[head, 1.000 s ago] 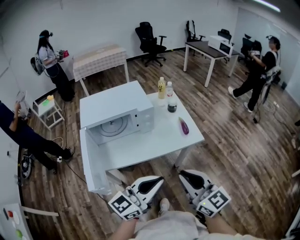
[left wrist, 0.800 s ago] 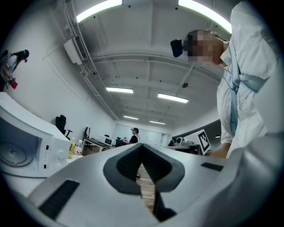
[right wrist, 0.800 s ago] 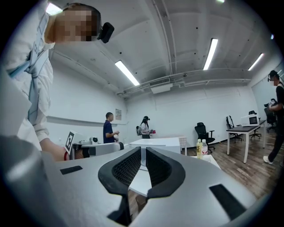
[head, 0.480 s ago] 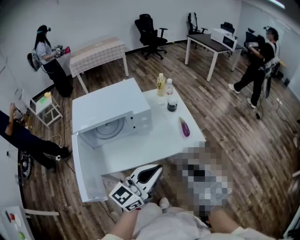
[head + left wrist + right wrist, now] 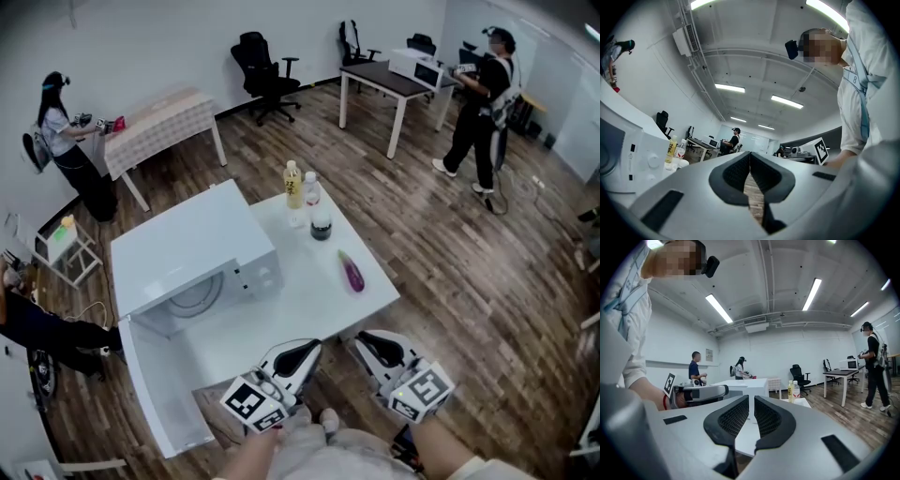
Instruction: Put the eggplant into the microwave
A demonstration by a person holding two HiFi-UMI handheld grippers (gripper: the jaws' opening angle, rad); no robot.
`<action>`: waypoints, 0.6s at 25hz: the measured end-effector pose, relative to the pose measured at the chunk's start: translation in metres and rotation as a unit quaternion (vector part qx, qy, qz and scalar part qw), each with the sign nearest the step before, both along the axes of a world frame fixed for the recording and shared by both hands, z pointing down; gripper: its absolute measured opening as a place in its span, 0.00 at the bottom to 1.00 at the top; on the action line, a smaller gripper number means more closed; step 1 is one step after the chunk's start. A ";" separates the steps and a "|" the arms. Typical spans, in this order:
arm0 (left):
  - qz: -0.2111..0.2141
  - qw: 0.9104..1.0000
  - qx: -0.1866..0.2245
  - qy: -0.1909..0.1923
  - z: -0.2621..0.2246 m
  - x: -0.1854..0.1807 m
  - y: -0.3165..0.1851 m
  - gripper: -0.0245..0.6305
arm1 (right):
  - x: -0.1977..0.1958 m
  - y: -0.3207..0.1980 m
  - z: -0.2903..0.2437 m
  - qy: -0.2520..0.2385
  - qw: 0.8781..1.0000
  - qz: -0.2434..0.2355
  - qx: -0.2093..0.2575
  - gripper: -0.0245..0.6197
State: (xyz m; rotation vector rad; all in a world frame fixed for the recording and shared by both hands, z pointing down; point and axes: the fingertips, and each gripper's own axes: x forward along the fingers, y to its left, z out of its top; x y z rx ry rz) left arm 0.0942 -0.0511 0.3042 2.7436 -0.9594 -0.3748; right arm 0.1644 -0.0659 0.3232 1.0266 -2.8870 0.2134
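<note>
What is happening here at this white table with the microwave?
A person holds a two-jaw gripper in each hand at the near edge of the white table. The left gripper and the right gripper are both shut and empty, and neither touches anything. The purple eggplant lies on the table's right side, apart from both. The white microwave stands on the left with its door swung open. The eggplant is not yet picked up.

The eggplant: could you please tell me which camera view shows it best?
The head view: the eggplant lies whole and unobstructed on the white table, near its right edge. Neither the left gripper view nor the right gripper view shows it; both look out across the room.
</note>
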 end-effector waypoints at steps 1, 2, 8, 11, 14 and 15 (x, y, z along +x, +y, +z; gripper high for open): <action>0.003 1.000 -0.002 0.001 0.003 -0.001 -0.006 0.04 | 0.000 -0.007 0.005 0.002 1.000 0.004 -0.001 0.10; 0.005 1.000 -0.004 0.001 0.007 -0.001 -0.012 0.04 | 0.000 -0.013 0.009 0.003 1.000 0.008 -0.002 0.10; 0.018 1.000 -0.014 -0.001 0.030 0.002 -0.047 0.04 | 0.004 -0.051 0.027 0.011 0.999 0.037 0.005 0.10; 0.013 1.000 -0.021 0.003 0.043 0.003 -0.067 0.04 | 0.005 -0.068 0.041 0.010 0.999 0.050 0.003 0.10; 0.007 1.000 -0.029 0.006 0.058 0.006 -0.087 0.04 | 0.009 -0.086 0.058 0.012 0.998 0.065 -0.004 0.10; 0.007 0.999 -0.033 0.002 0.064 0.009 -0.093 0.04 | 0.011 -0.092 0.064 0.014 0.997 0.071 -0.007 0.10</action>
